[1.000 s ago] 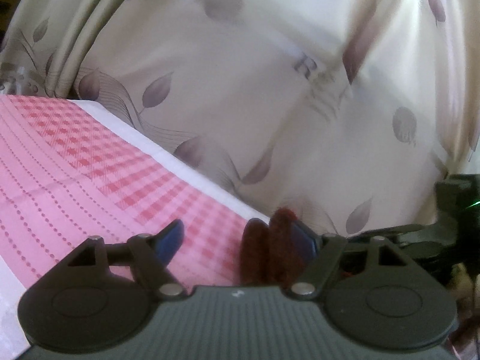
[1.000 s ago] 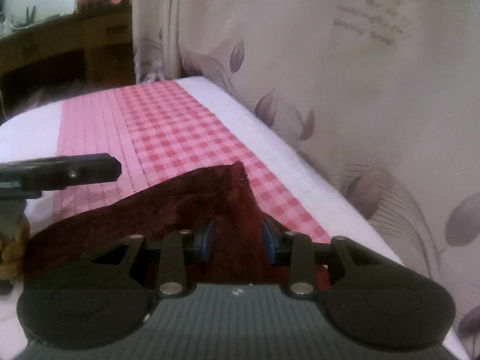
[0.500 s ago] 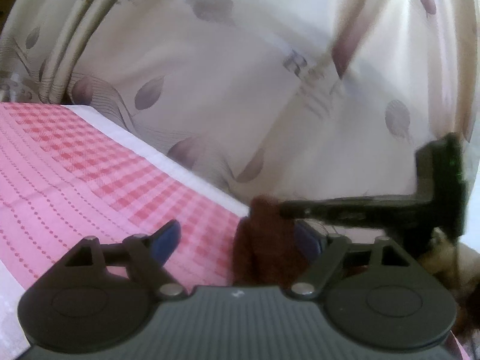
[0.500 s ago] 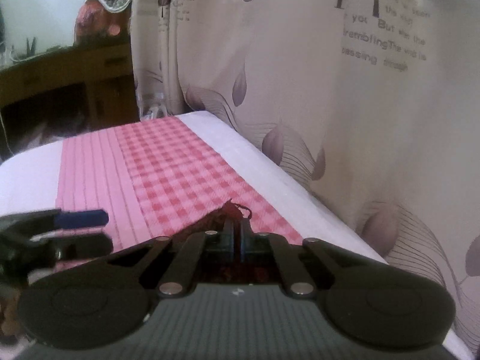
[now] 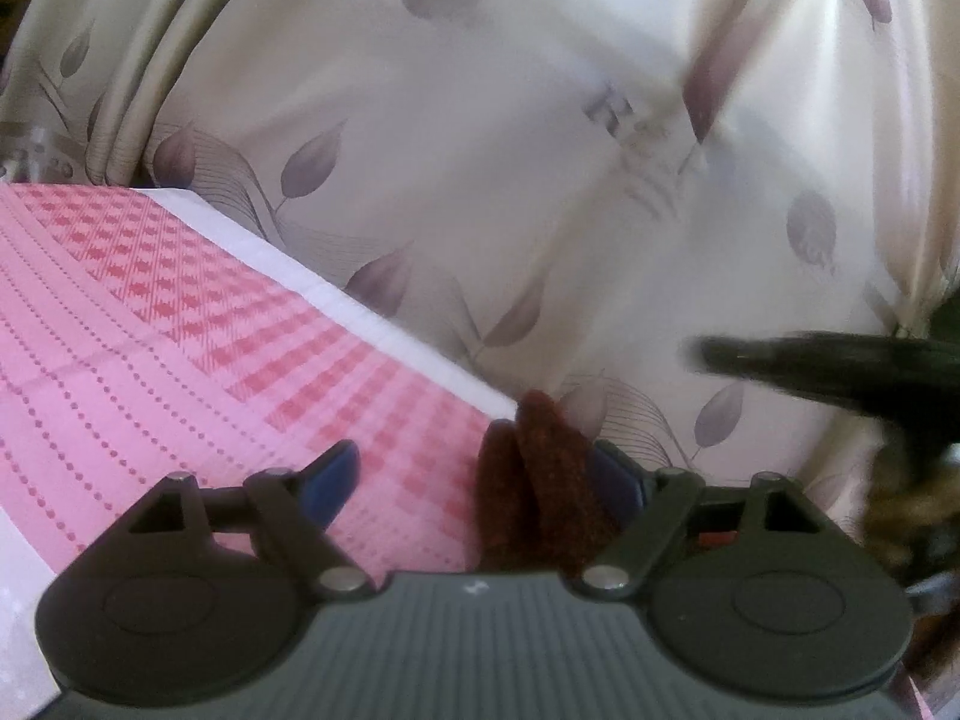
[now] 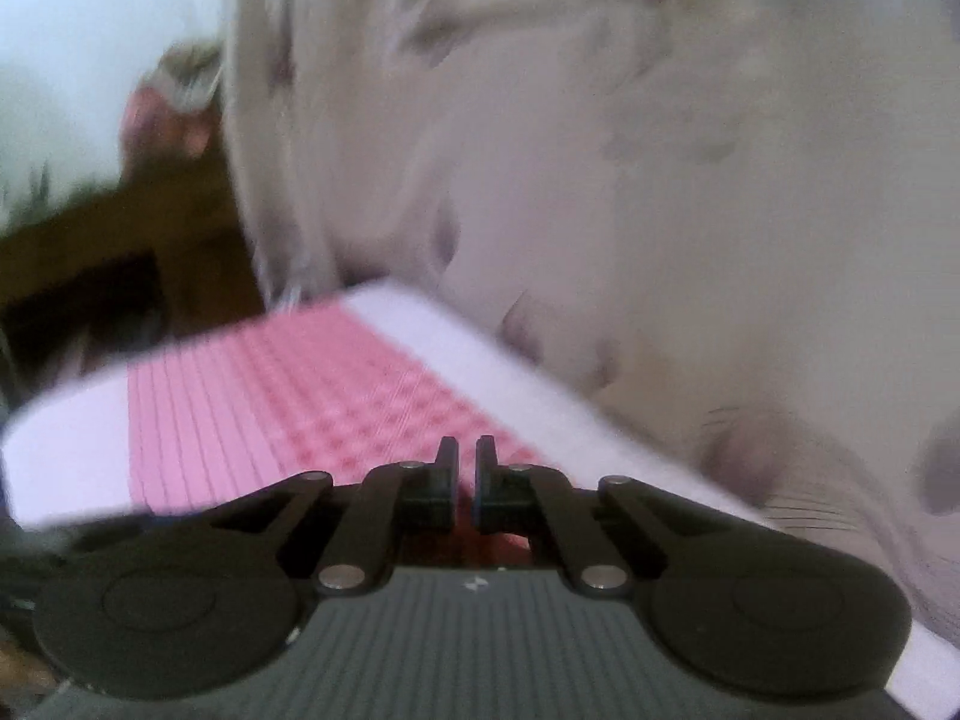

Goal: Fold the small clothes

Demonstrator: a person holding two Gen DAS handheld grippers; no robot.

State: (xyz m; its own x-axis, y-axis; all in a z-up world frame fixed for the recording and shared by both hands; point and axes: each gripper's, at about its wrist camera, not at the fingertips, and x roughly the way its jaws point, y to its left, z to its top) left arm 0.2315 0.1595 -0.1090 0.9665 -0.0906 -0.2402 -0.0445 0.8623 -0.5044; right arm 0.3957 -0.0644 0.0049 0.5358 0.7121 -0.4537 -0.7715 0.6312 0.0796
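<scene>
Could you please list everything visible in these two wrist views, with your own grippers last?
Dark red garment: one, maroon, bunched against the left gripper's right-hand finger.
Bedcover: one, pink check with white border, beneath both grippers.
Curtain: one, cream with mauve leaves, behind the bed.
Wooden furniture: one, brown, far left, blurred.
Left gripper: one, black with blue pads, open.
Right gripper: one, black, shut; whether cloth is pinched cannot be told.
</scene>
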